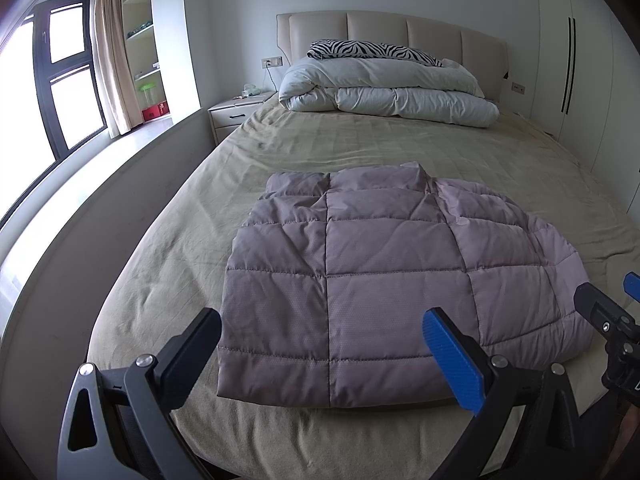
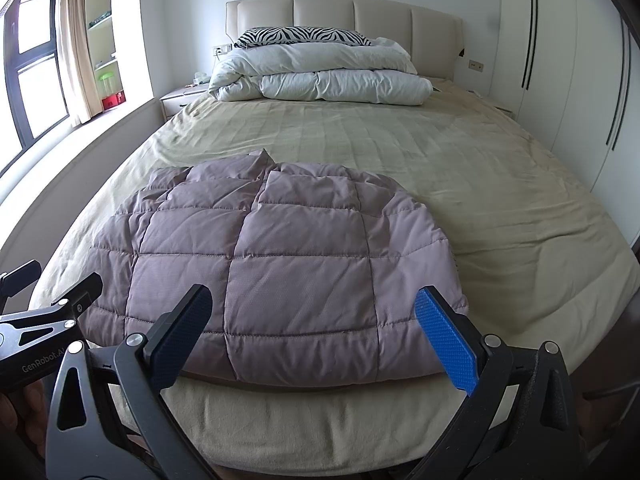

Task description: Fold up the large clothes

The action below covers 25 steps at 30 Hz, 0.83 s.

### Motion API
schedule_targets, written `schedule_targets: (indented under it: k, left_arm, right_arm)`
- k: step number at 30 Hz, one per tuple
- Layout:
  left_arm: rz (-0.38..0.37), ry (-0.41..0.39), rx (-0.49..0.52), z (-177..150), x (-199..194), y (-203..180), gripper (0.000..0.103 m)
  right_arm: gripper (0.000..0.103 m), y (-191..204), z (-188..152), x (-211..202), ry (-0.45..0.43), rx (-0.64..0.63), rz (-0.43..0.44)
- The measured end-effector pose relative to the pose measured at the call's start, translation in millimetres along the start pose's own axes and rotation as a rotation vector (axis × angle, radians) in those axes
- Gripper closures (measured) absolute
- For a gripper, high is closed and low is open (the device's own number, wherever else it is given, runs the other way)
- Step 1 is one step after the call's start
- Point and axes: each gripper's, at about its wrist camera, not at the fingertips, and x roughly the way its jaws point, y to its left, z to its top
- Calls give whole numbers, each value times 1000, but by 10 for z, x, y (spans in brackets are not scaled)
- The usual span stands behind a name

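A mauve quilted puffer jacket (image 1: 376, 276) lies folded into a rough rectangle near the foot of the bed (image 1: 320, 140); it also shows in the right wrist view (image 2: 288, 272). My left gripper (image 1: 324, 352) is open and empty, held just above the jacket's near edge on its left side. My right gripper (image 2: 316, 332) is open and empty over the near edge on the right side. In the left wrist view the right gripper (image 1: 608, 300) shows at the right edge. In the right wrist view the left gripper (image 2: 52, 280) shows at the left edge.
A beige sheet (image 2: 460, 184) covers the bed. A rolled white duvet (image 1: 384, 92) and a zebra pillow (image 1: 368, 50) lie at the padded headboard (image 1: 384, 28). A nightstand (image 1: 236, 114), a low ledge (image 1: 132, 184) and a window (image 1: 60, 80) are left; wardrobe doors (image 2: 568, 60) are right.
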Motion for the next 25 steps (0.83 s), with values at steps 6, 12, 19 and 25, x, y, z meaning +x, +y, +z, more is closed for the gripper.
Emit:
schedule_targets:
  k: [6, 12, 19, 25]
  left_arm:
    - [-2, 1, 0, -9, 2, -3, 0]
    - [-3, 2, 1, -7, 4, -1, 0]
    - [-13, 8, -4, -22, 2, -11, 0]
    - [-23, 0, 3, -25, 15, 16, 0]
  right_arm:
    - [0, 6, -25, 17, 3, -3, 2]
    - [0, 5, -42, 36, 5, -6, 5]
    - [0, 8, -42, 31, 6, -4, 6]
    - [0, 8, -49, 41, 9, -4, 8]
